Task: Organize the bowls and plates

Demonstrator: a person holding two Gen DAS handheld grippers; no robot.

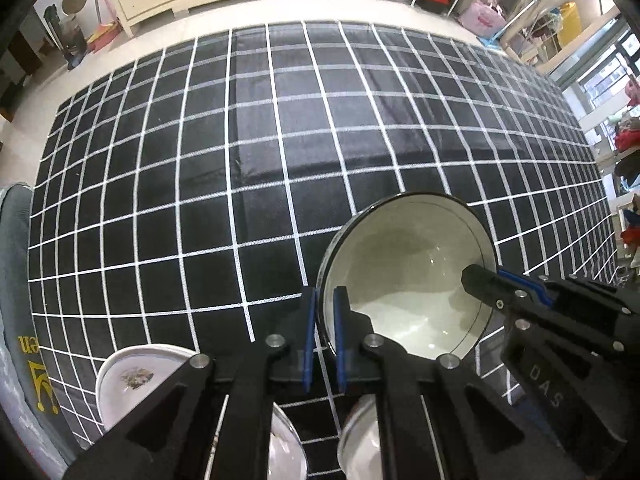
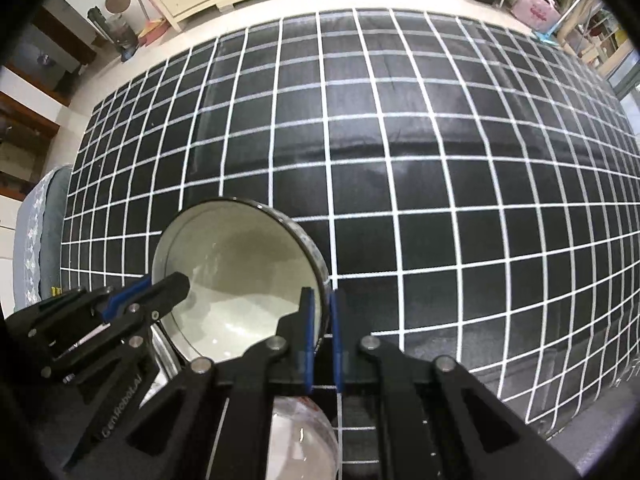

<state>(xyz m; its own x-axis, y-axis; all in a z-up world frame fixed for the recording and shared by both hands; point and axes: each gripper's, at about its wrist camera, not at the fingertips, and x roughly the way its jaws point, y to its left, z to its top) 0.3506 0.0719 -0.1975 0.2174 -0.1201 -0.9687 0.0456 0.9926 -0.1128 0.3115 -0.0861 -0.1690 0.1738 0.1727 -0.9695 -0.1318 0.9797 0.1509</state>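
A white bowl with a dark rim [image 1: 408, 276] hangs tilted above the black checked tablecloth [image 1: 240, 160], held from both sides. My left gripper [image 1: 326, 300] is shut on the bowl's left rim, one blue pad inside and one outside. The right gripper [image 1: 476, 280] reaches over the far rim in the left wrist view. In the right wrist view the same bowl [image 2: 236, 276] sits left of centre. There my right gripper [image 2: 322, 304] is shut on its right rim, and the left gripper [image 2: 176, 284] grips the opposite edge.
A white plate with a flower print [image 1: 132, 376] lies near the table's front left. Two more pale dishes [image 1: 288, 448] [image 1: 360, 432] sit under the left gripper, and one pale bowl [image 2: 300, 436] shows under the right. A grey cushioned seat [image 1: 16, 280] stands left of the table.
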